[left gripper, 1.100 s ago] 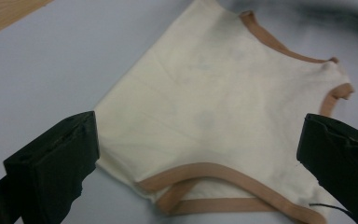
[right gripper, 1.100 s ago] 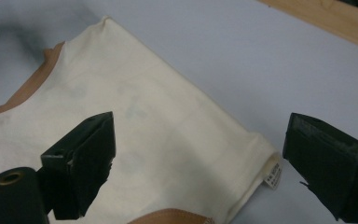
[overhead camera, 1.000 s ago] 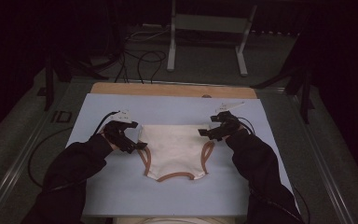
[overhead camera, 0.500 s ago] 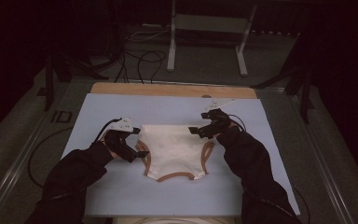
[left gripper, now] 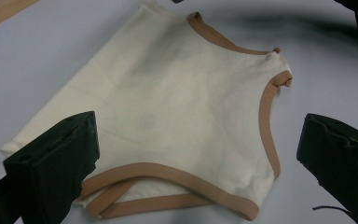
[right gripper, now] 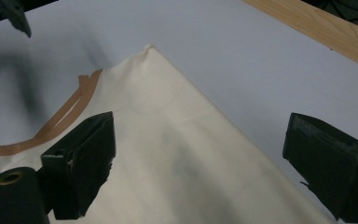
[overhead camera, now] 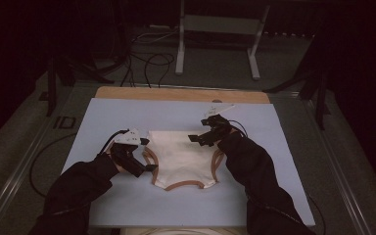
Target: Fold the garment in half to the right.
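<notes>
- A small cream garment with tan trim lies flat in the middle of a pale blue mat, which covers most of a wooden table; my reading is that it has been spread out this way so its corners are easy to reach for folding.
- The left gripper sits at the garment's left edge, near the tan-bound leg opening. Its jaws stand wide apart, with nothing between them.
- In the left gripper view the garment lies ahead of and between the two black jaws, the tan band running just in front of them (close, but I see no cloth pinched).
- The right gripper hovers over the upper right corner of the garment, its hand and dark sleeve coming in from the right side.
- In the right gripper view its jaws are also spread, and the cream fabric runs below them, its straight top edge pointing away to the far corner; whether either jaw touches the cloth I cannot tell.
- Both grippers flank the garment on opposite sides, which looks like a setup for taking two points at once, so the cloth lifts evenly rather than bunching.
</notes>
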{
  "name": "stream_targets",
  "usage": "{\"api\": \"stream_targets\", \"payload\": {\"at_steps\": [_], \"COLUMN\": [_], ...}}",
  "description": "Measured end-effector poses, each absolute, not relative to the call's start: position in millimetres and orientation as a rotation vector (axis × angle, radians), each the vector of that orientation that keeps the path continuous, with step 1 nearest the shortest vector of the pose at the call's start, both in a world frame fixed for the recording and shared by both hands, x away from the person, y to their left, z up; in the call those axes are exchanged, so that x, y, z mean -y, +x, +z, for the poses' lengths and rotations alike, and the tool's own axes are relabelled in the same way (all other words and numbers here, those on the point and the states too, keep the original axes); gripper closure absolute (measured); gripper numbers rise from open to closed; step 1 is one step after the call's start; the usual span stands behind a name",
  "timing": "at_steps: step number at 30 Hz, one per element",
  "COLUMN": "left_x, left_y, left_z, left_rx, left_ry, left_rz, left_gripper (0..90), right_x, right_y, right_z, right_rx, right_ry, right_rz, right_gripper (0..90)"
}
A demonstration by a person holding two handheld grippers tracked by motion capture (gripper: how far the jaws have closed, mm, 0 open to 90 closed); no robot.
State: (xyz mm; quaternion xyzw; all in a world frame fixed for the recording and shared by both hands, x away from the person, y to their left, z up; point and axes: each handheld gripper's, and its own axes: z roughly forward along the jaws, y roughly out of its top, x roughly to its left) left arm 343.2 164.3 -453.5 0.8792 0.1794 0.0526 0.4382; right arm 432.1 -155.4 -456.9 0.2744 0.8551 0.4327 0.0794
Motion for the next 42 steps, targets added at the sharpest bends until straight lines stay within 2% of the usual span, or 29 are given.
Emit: {"api": "stream_targets", "payload": {"at_steps": [19,28,42], "left_x": [-153,-146,-140], "left_y": [323,318,314], "left_z": [-464,-481,-502], "left_rx": [-0.378,-0.350,-0.273], "left_ry": [2.209,2.261,2.394], "left_rz": [0.119,0.121,0.127], "left_gripper": [0.0,0.0,14.5], "right_x": [114,86,57], "right_y": [443,450,458], "right_z": [-456,-469,-476], "right_rx": [-2.594,-2.625,-2.670], "right_ry": [0.787,0.802,0.770], "right_rz": [1.307,1.309,1.300], "right_gripper": [9.3,9.3,9.3]}}
